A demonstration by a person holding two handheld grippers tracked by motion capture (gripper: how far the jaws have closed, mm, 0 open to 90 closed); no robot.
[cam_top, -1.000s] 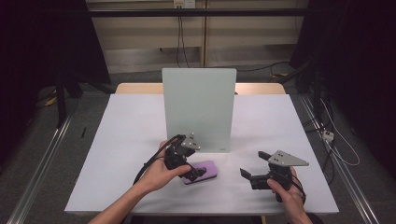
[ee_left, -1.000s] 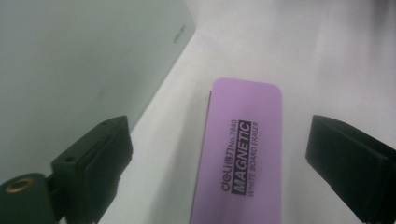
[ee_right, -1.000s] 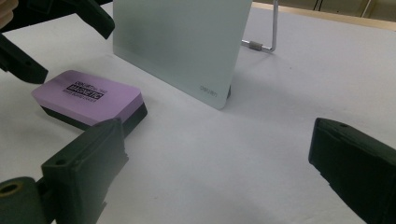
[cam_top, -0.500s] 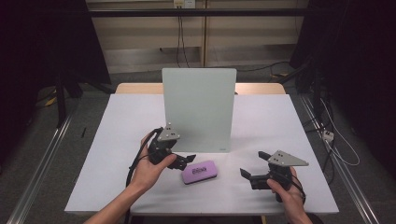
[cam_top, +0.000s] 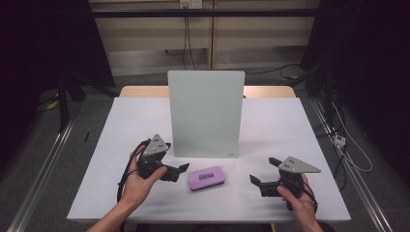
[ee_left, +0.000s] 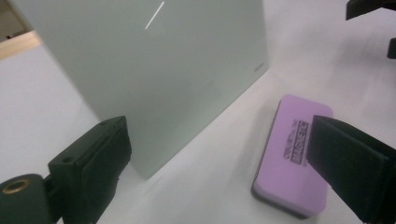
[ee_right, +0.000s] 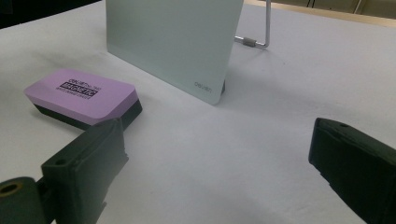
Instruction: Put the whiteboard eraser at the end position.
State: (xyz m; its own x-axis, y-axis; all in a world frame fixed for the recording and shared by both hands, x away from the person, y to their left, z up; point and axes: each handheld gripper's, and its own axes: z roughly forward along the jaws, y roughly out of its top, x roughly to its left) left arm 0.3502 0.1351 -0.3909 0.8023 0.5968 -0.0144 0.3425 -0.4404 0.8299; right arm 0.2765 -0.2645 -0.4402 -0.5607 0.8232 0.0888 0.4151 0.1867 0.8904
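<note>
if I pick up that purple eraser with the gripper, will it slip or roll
The purple eraser lies flat and blocky, so it probably won't roll. Its smooth purple top could be slightly slippery; the dark underside looks like soft felt, so it may squash a little.

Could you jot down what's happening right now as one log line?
left gripper: open, empty, beside purple eraser | right gripper: open, empty | eraser: flat on table, before upright whiteboard

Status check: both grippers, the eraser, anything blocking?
Left gripper open, empty, just left of purple eraser. Right gripper open, empty, off to its right. Eraser flat on table, untouched. Upright board behind it; nothing between jaws and eraser.
</note>
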